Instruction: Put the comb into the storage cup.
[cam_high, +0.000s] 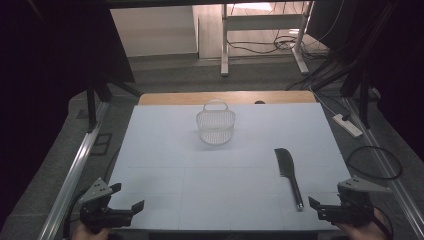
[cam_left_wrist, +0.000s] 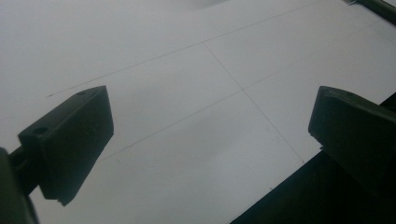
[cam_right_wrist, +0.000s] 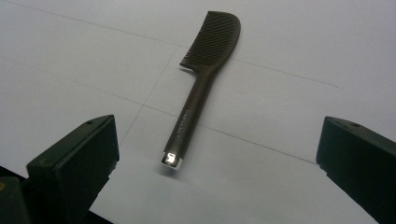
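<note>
**Two grippers wait at the near edge, the comb lies close by**

The big white worktop (cam_high: 225, 150) takes up most of the high view. Far back on it, near the middle, stands a small see-through basket (cam_high: 216, 126) with a handle on top. The black comb (cam_high: 289, 173) lies flat on the right side, well apart from the basket (its shiny handle tip points to the near edge). The right gripper (cam_high: 327, 210) sits just beside that tip, not touching it, fingers (cam_right_wrist: 74, 163) spread wide and holding nothing. The left gripper (cam_high: 125, 197) hovers at the near left corner, fingers (cam_left_wrist: 70, 140) also released and bare.
</note>
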